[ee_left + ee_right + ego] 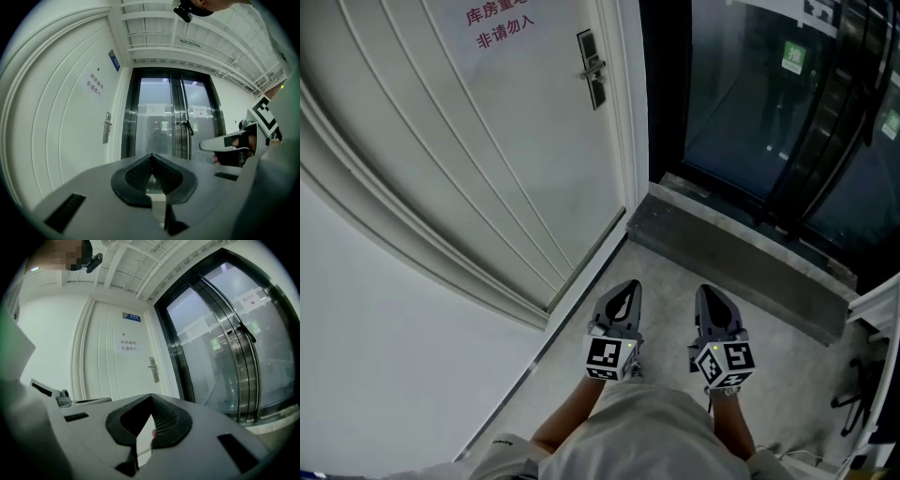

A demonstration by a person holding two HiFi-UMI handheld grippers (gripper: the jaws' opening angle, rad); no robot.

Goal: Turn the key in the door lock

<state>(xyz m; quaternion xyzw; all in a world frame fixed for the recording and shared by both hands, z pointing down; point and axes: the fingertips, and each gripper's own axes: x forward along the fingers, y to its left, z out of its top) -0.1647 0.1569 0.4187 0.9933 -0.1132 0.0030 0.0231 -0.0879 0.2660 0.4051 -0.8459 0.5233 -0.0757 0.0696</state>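
The white panelled door (pixel 487 141) stands ahead and to the left, closed. Its dark lock plate with a lever handle (pixel 592 67) sits near the door's right edge, also seen as lock plate (pixel 107 127) and lock plate (pixel 153 369). No key shows at this distance. My left gripper (pixel 622 292) and right gripper (pixel 710 298) are held side by side, level, well short of the door. The left gripper (pixel 151 155) has its pads meeting at the tips with nothing between them. The right gripper (pixel 151 397) is shut too; a small reddish speck behind its tips is too unclear to name.
Dark glass double doors (pixel 769 94) with a metal frame fill the right. A grey stone threshold (pixel 722 253) runs below them. A red-lettered notice (pixel 502 28) is on the door. A white wall (pixel 375 356) lies left, and dark furniture legs (pixel 862 394) at far right.
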